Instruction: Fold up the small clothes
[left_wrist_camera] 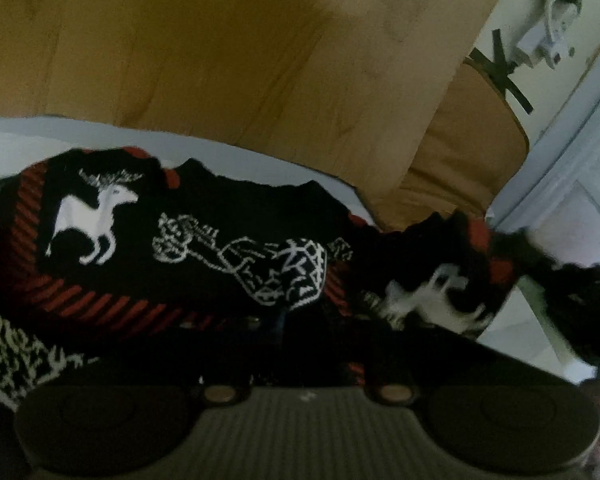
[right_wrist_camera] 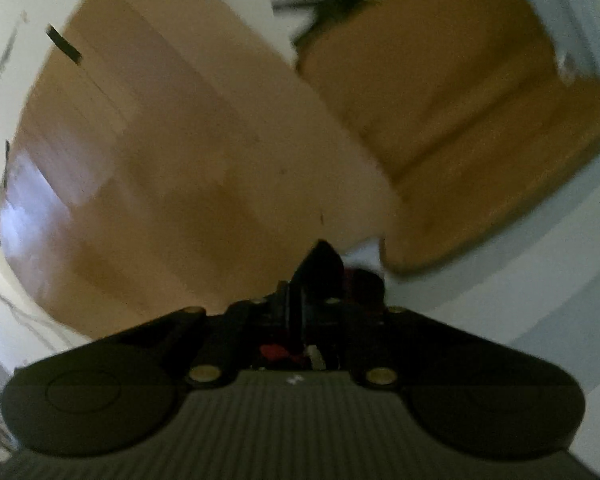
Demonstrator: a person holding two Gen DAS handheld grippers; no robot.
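Left gripper apparently clamped on the patterned sweater; fingertips obscured. Right gripper pinches its black-red hem. Lift both evenly, keeping fabric taut.

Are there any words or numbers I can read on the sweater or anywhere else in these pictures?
No readable words or numbers anywhere.
Sweater: only knitted pictures, a white reindeer and white squiggly patterns, no letters.
Left tool's housing: a tiny white mark, too small and blurred to read.
Right tool's housing: the same kind of tiny white mark, unreadable.
Wooden panels behind: no text.
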